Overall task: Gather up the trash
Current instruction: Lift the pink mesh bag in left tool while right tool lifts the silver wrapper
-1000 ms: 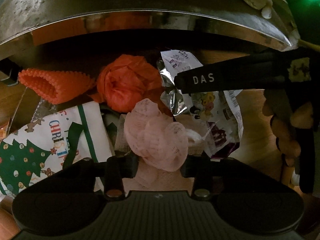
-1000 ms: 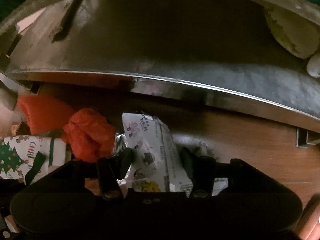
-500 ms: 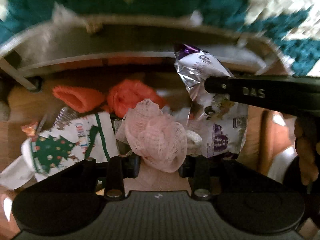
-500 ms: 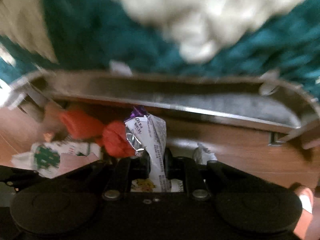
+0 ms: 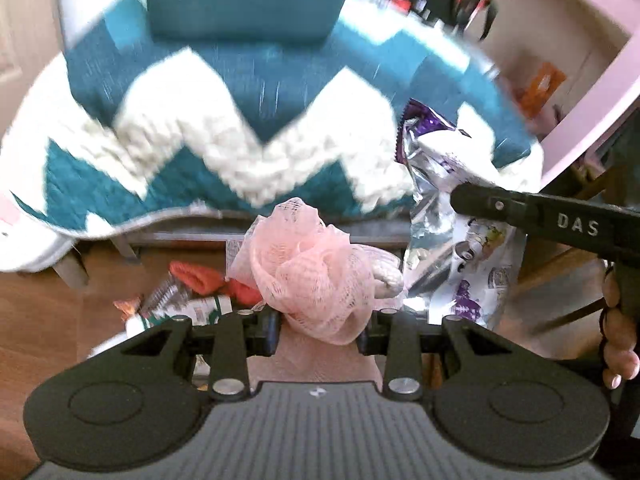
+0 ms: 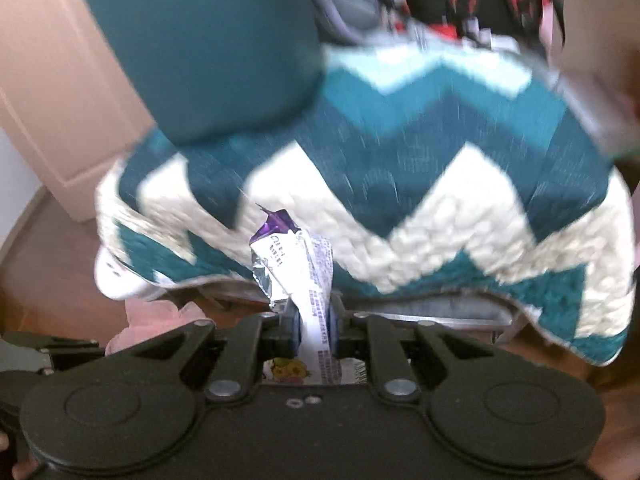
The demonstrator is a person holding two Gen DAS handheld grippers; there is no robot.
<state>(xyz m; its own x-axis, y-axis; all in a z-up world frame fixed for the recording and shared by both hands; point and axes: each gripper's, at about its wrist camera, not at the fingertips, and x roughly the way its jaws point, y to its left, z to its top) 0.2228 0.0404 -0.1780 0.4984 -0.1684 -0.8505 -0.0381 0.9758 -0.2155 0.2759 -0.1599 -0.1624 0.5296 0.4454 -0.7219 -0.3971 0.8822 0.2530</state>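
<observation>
- Your left gripper (image 5: 320, 326) is clamped on the pink mesh puff (image 5: 312, 272); the puff bulges up and out between the two fingers, clear of the floor.
- Your right gripper (image 6: 314, 326) is pinched narrow on the foil wrapper (image 6: 316, 276), which stands up between its pads with the purple torn end on top (its jaws have just been closing, and the wrapper is between them).
- From the left wrist view, that same wrapper (image 5: 460, 216) hangs at the right, crumpled and silver inside, with your right hand (image 5: 618, 332) on the handle below it.
- More trash lies on the wood floor (image 5: 36, 320) under the bed edge: an orange net (image 5: 196, 278), a clear crinkled wrapper (image 5: 162, 294) and a white Christmas-print bag (image 5: 200, 312), close together just left of the puff.
- Behind both grippers lies a teal and white zigzag blanket (image 5: 240, 120), blurred, with a teal pillow (image 6: 200, 40) on it.
</observation>
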